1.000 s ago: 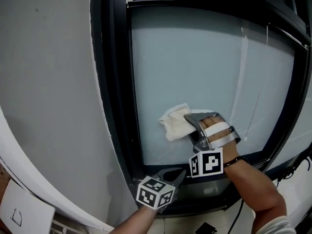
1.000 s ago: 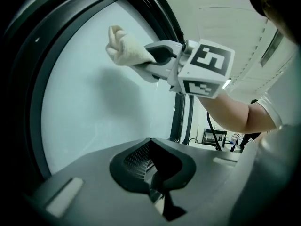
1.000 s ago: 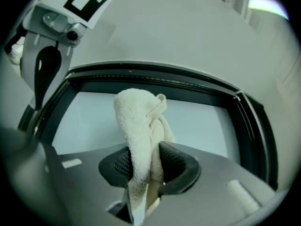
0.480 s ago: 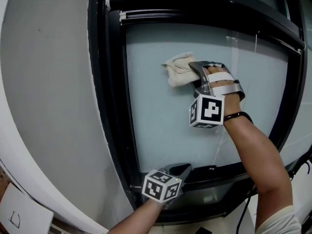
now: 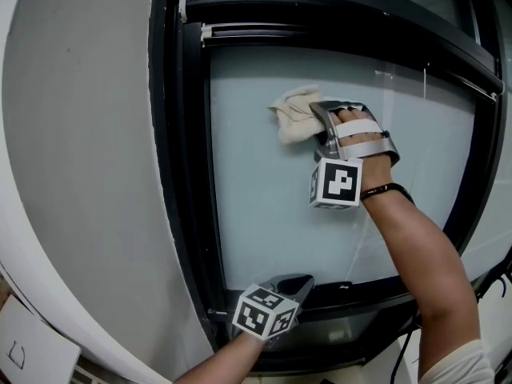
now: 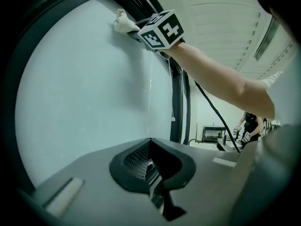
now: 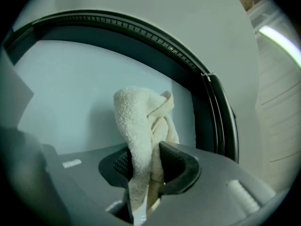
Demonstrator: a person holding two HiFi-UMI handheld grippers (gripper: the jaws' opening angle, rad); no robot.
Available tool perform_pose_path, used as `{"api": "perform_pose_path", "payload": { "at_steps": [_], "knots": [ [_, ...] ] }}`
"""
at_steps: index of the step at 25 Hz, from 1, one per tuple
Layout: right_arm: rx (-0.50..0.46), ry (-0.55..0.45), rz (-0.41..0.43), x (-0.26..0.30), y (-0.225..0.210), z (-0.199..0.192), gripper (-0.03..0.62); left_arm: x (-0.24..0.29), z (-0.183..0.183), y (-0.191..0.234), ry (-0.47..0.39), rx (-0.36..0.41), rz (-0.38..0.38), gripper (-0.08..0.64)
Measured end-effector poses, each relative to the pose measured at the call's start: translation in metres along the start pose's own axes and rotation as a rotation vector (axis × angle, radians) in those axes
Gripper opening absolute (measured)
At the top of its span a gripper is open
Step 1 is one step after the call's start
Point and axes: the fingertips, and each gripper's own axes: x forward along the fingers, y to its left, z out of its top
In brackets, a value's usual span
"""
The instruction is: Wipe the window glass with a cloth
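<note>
Head view: a cream cloth (image 5: 293,115) is seen laid against the upper part of the window glass (image 5: 264,206), gripped by the right gripper (image 5: 318,112). The left gripper (image 5: 293,283) is held low at the bottom rail of the black frame (image 5: 189,174), well apart from the cloth. Left gripper view: the jaws are shown brought together with nothing between them, the glass lying to the left. Right gripper view: the jaws are clamped on a bunched fold of the cloth, whose upper end is set against the glass.
</note>
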Motion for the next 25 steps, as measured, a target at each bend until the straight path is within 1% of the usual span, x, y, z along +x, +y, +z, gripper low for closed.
{"api": "perform_pose_path", "payload": {
  "at_steps": [3, 12, 21, 25],
  "knots": [
    [-0.01, 0.009, -0.007, 0.0, 0.006, 0.001, 0.114, 0.004, -0.005, 0.0, 0.006, -0.006, -0.005, 0.016],
    [0.042, 0.026, -0.018, -0.003, 0.016, 0.004, 0.114, 0.01, -0.011, 0.006, 0.011, -0.025, -0.006, 0.017],
    [0.049, -0.02, -0.021, -0.019, 0.046, 0.014, 0.114, 0.018, -0.014, 0.011, 0.012, -0.04, -0.004, 0.017],
    [0.074, -0.04, -0.018, -0.026, 0.058, 0.017, 0.114, 0.015, -0.018, 0.012, 0.005, -0.03, 0.023, 0.017]
  ]
}}
